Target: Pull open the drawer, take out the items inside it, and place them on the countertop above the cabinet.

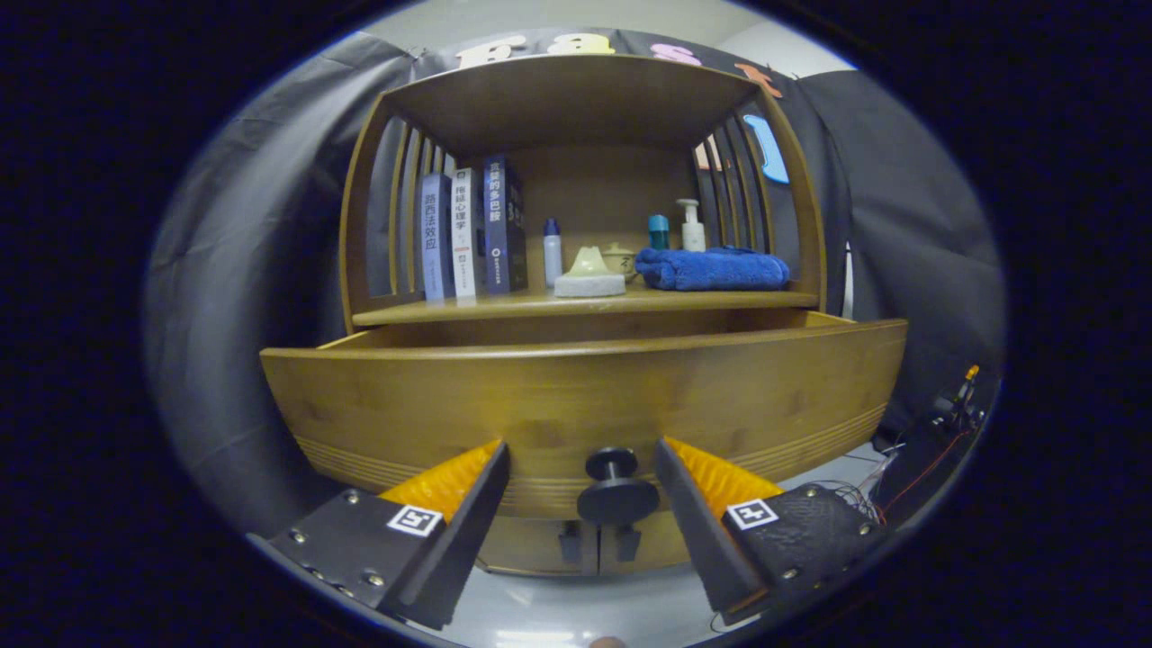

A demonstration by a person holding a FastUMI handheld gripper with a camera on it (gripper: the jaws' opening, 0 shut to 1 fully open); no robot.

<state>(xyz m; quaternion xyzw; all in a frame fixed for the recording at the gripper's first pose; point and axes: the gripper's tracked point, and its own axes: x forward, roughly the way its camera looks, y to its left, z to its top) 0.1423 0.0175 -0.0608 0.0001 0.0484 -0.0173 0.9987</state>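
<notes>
Black cloth is hung around a curved wooden cabinet [576, 225] with slatted sides, whose countertop shelf [585, 306] is stocked with three upright books [472, 232] at the left, a small white bottle with a blue cap [552, 252], a pale cone-shaped piece on a grey round base [589, 273], a folded blue towel [713, 268], a teal-capped bottle [659, 231] and a white pump bottle [692, 225]. Below the shelf, the wide wooden drawer [585, 396] is seen pulled out; its inside is hidden behind the front panel. The gripper [582, 481] is held spread apart, its fingers [477, 504] set either side of the drawer's round black knob [616, 490], with no contact seen.
</notes>
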